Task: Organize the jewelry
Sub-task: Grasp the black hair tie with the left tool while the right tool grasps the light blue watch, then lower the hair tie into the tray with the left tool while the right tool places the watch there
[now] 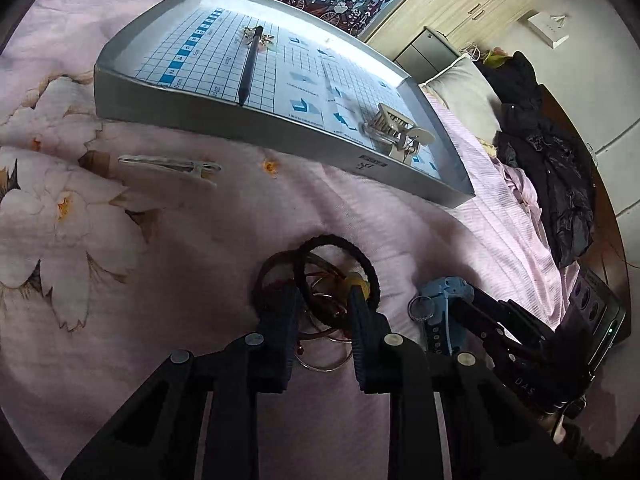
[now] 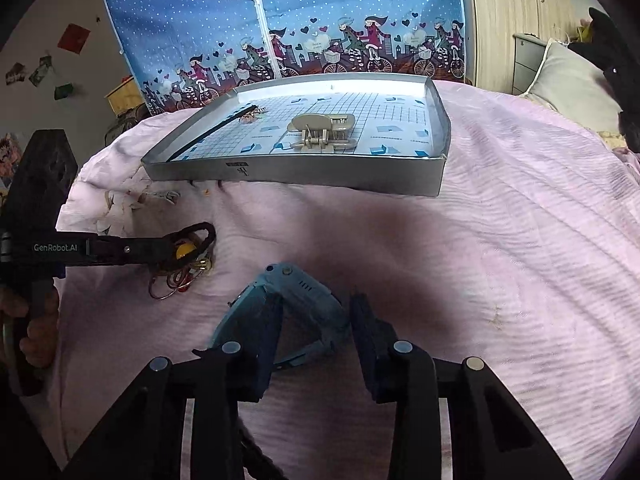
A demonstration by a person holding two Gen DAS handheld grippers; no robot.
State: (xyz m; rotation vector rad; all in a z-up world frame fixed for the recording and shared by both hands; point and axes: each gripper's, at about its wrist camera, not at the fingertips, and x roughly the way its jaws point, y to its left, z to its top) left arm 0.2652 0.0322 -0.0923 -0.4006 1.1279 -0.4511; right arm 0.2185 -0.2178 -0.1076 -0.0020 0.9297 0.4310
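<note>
Both grippers are down on the bed [image 2: 500, 240], each at its own catch. The left gripper [image 1: 325, 292] has its fingers apart, straddling a tangle of hair ties [image 1: 340, 276] and thin bangles [image 1: 324, 360]; nothing is pinched yet as far as I can see. The right gripper [image 2: 316, 312] is also spread, one finger overlapping the blue watch [image 2: 296, 284], the other standing clear at its 3 o'clock side. The tray [image 2: 400, 184] sits toward 12 o'clock from both, already carrying a beige claw clip [image 2: 324, 132] and a dark stick-like hair pin [image 1: 250, 64] with a small gold ornament [image 1: 262, 40]. A long clear clip [image 1: 168, 166] lies loose on the quilt at 10 o'clock from the left gripper. The risk I see is the tangle: closing on one loop may drag the whole knot up, and the bangles could slide off and drop into the folds on the way to the tray. The watch strap is curved and soft, so an off-centre pinch could let it swing or twist loose. The quilt gives underfoot too, so pressing down may bunch fabric into the fingers.
</note>
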